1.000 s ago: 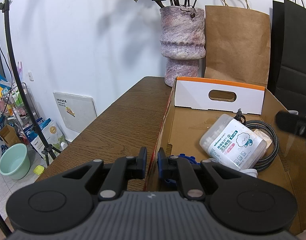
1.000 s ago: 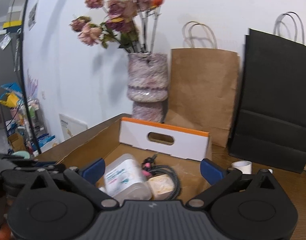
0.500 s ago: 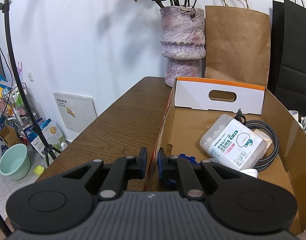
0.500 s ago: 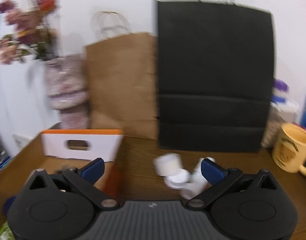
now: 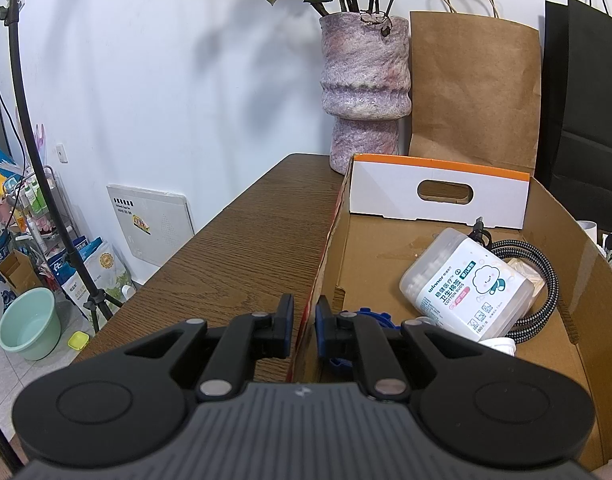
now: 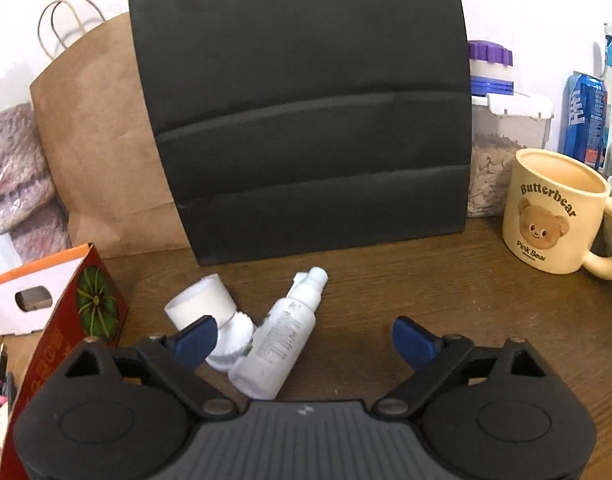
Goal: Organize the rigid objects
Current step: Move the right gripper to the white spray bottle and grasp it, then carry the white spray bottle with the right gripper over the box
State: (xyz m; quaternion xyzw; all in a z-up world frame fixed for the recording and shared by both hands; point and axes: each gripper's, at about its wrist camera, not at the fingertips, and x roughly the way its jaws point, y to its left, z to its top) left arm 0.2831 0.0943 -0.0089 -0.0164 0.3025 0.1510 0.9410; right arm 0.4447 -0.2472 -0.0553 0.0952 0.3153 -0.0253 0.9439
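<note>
My left gripper (image 5: 304, 322) is shut on the left wall of the open cardboard box (image 5: 329, 240), near its front corner. Inside the box lie a cotton bud jar (image 5: 465, 288), a braided cable (image 5: 545, 280) and a blue item (image 5: 365, 316) partly hidden by my fingers. My right gripper (image 6: 304, 338) hovers low over the wooden table to the right of the box (image 6: 66, 320). Its jaws are closing, wide apart, around a white spray bottle (image 6: 282, 336) that lies flat. The pads do not touch it. A white cap (image 6: 204, 300) and a ribbed lid (image 6: 236, 336) lie beside the left finger.
A black paper bag (image 6: 306, 120) and a brown paper bag (image 6: 102, 140) stand against the wall behind the bottle. A purple vase (image 5: 363, 92) with flowers stands behind the box. At the right are a bear mug (image 6: 553, 220), a jar and a can. The table's left edge drops to the floor.
My right gripper has swung from above the box to the right and lower, over the white bottle on the table, and its jaws have narrowed slightly. The left gripper has not moved.
</note>
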